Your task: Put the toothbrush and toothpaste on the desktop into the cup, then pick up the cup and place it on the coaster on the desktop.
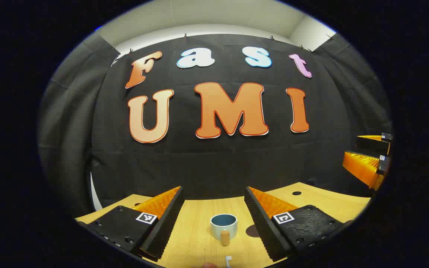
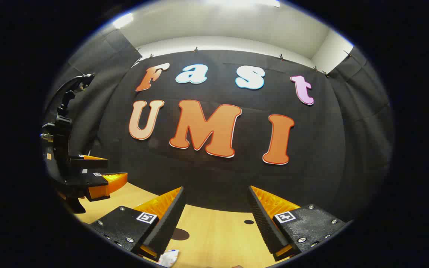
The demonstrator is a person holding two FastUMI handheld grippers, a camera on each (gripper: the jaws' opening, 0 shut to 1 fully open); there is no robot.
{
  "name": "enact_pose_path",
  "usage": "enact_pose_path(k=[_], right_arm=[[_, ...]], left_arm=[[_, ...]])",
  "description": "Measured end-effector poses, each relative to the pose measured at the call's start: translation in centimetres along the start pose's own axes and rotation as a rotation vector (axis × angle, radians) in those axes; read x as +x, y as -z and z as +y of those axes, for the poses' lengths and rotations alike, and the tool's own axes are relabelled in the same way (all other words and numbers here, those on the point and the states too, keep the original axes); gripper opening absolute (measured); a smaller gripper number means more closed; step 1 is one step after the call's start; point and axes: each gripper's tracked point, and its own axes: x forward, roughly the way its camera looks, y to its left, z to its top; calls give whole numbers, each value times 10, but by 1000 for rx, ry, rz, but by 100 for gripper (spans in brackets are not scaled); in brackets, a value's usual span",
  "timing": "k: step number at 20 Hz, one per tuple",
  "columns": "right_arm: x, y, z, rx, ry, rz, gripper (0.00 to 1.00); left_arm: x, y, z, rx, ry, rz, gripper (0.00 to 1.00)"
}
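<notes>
Nearest my left camera, at the very bottom of the left gripper view, I can make out a small white tip (image 1: pixel 228 261) and a pinkish sliver (image 1: pixel 209 265) beside it on the desktop (image 1: pixel 196 230); both are cut off, so I cannot tell what they are. Just beyond them stands the cup (image 1: pixel 223 225), a short round one with a pale outer wall and a blue-grey inside, upright, with a small tan wooden handle (image 1: pixel 225 237) on the side facing me. It sits between my fingers in the picture but on the wood farther ahead, touched by neither. The left gripper (image 1: pixel 213 219) is spread wide, black ridged pads with orange backs, holding nothing. Just right of the cup I see a dark round coaster (image 1: pixel 252 230), partly hidden behind my right-hand finger. A small dark hole (image 1: pixel 296 193) shows toward the desktop's far right edge. In the right gripper view, the right gripper (image 2: pixel 214 219) is also wide apart and empty above the light wood; a crumpled white item with coloured print (image 2: pixel 169 257) lies at the near edge under its left finger, too cropped to name, and the dark coaster (image 2: pixel 180 234) lies just beyond it. Farther off on the left of that view I see my other gripper (image 2: pixel 101 173), its orange fingers parted.
</notes>
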Motion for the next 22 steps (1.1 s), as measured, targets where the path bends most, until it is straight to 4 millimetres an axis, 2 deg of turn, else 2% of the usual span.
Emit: enact_pose_path(k=[4, 7, 12, 17, 22], right_arm=[[2, 7, 13, -12, -30, 25, 99], [-1, 10, 15, 9, -49, 50, 99], [-7, 15, 23, 50, -66, 76, 99], [-9, 17, 28, 18, -80, 88, 99], [-13, 35, 36, 4, -95, 145, 98]], left_arm=[[-3, 11, 12, -39, -12, 14, 97], [-7, 19, 16, -37, -17, 41, 97], [-11, 6, 28, -35, -39, 11, 97], [-9, -3, 29, -60, -45, -9, 97], [-7, 6, 17, -26, -19, 18, 97]])
